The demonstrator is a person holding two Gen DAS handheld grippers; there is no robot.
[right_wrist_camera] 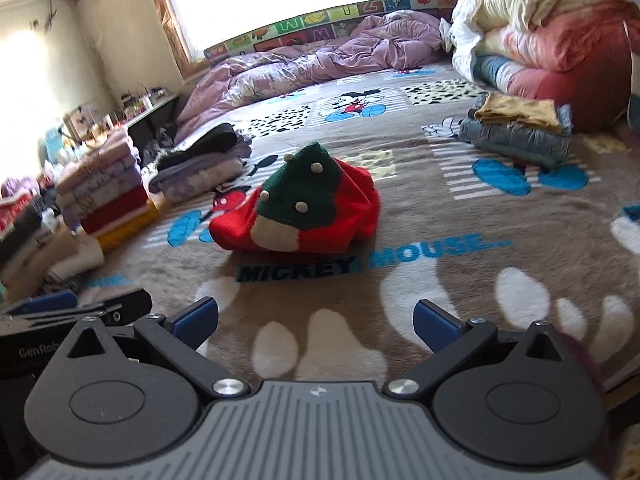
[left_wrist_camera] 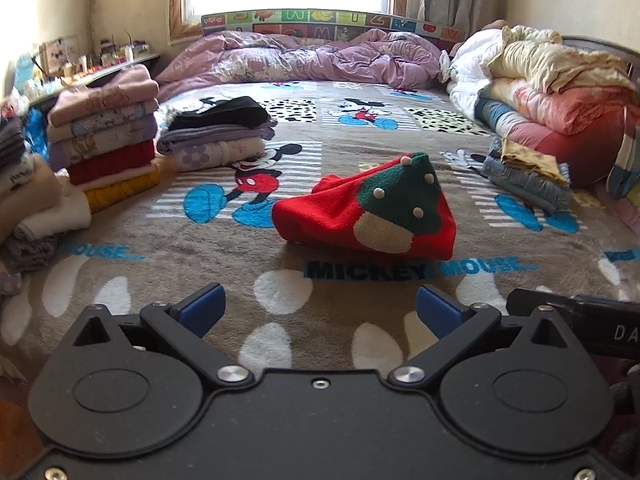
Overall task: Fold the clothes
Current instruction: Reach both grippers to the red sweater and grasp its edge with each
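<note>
Beyond both released hand-held grippers [left_wrist_camera: 318,312] [right_wrist_camera: 316,326], a crumpled red knitted sweater [left_wrist_camera: 320,216] [right_wrist_camera: 340,216] lies on the Mickey Mouse blanket [left_wrist_camera: 200,272]; probably soft, light, best pinched at an edge.

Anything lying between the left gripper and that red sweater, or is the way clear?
Clear. In the left wrist view only bare blanket, with its MICKEY lettering, lies between the open left gripper and the red sweater.

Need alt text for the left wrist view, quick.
A crumpled red sweater with a green tree design lies on the Mickey Mouse blanket, ahead of the open, empty left gripper. Folded clothes stacks sit at left.
</note>
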